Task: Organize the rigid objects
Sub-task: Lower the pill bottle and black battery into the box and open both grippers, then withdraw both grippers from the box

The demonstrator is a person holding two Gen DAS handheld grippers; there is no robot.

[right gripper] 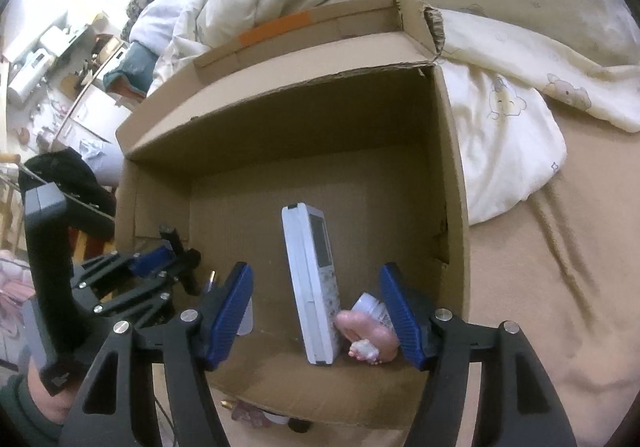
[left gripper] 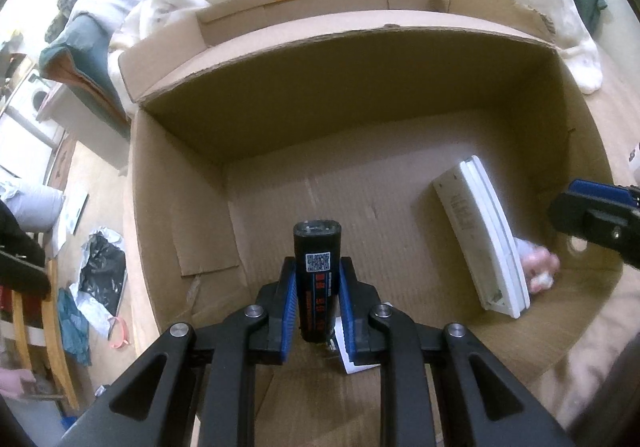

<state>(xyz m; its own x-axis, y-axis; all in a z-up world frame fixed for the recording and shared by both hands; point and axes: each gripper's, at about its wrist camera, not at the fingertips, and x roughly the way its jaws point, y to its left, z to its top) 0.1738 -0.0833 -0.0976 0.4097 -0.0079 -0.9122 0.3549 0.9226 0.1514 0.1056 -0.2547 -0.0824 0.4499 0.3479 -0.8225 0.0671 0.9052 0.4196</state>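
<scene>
My left gripper point(left gripper: 317, 279) is shut on a black cylindrical device point(left gripper: 317, 279) with a QR label, held over the floor of an open cardboard box point(left gripper: 360, 59). It also shows in the right wrist view point(right gripper: 170, 259) at the box's left side. A white remote control point(left gripper: 478, 235) lies on its edge inside the box at the right; in the right wrist view the remote point(right gripper: 314, 283) lies between my right gripper's fingers. My right gripper point(right gripper: 316, 311) is open and empty above it. A pink figurine point(right gripper: 368, 339) and a small white bottle point(right gripper: 372, 307) lie beside the remote.
The box point(right gripper: 452, 167) sits on a tan bed sheet point(right gripper: 540, 287) with a cream duvet point(right gripper: 500, 47) behind and to the right. A white card point(left gripper: 352, 359) lies on the box floor under my left gripper. Clutter and a black bag point(left gripper: 100, 271) lie on the floor at left.
</scene>
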